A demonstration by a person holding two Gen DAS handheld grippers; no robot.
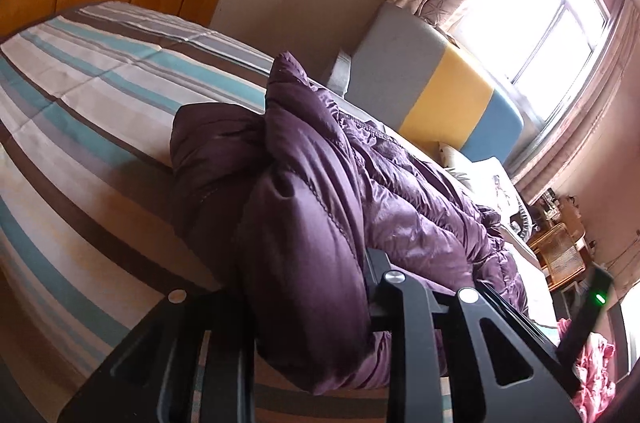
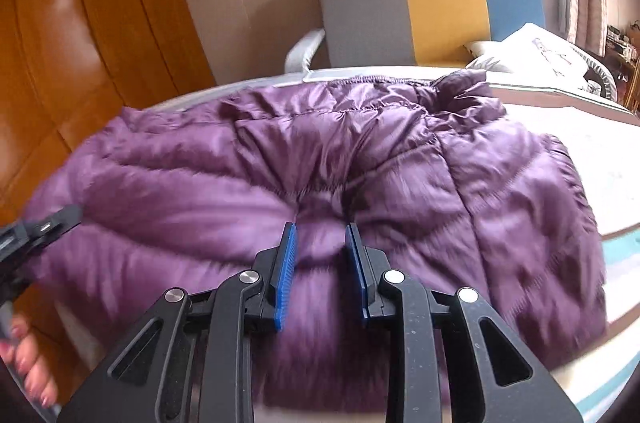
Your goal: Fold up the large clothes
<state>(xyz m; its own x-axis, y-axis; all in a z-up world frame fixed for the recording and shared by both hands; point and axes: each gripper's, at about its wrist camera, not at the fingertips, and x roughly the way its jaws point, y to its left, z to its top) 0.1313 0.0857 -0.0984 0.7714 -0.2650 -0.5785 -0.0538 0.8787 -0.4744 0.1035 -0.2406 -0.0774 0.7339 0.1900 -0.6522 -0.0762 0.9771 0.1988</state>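
A purple padded jacket (image 2: 320,163) lies spread across a bed (image 1: 80,111) in a sunlit bedroom, partway through being folded. At far left of the right wrist view, the left gripper (image 2: 44,223) reaches in at the jacket's edge, with a person's hand (image 2: 28,363) below it. In its own view the left gripper (image 1: 312,303) has a thick bunch of the jacket between its narrowly parted jaws, the fabric rising clear of the striped bedcover; the pads are hidden by the cloth, but it appears clamped. In the middle, the right gripper (image 2: 322,263) holds a puffed ridge of the quilted fabric pinched between its blue pads (image 2: 286,275), jaws only a little apart. Both grips sit along the near side of the garment, apparently so that the edge can be lifted and carried over in one fold. Further right, the rest of the jacket rests flat toward the headboard (image 2: 432,7), striped grey, yellow and blue, with a white pillow (image 2: 532,51) and a bright window (image 1: 540,3) beyond.
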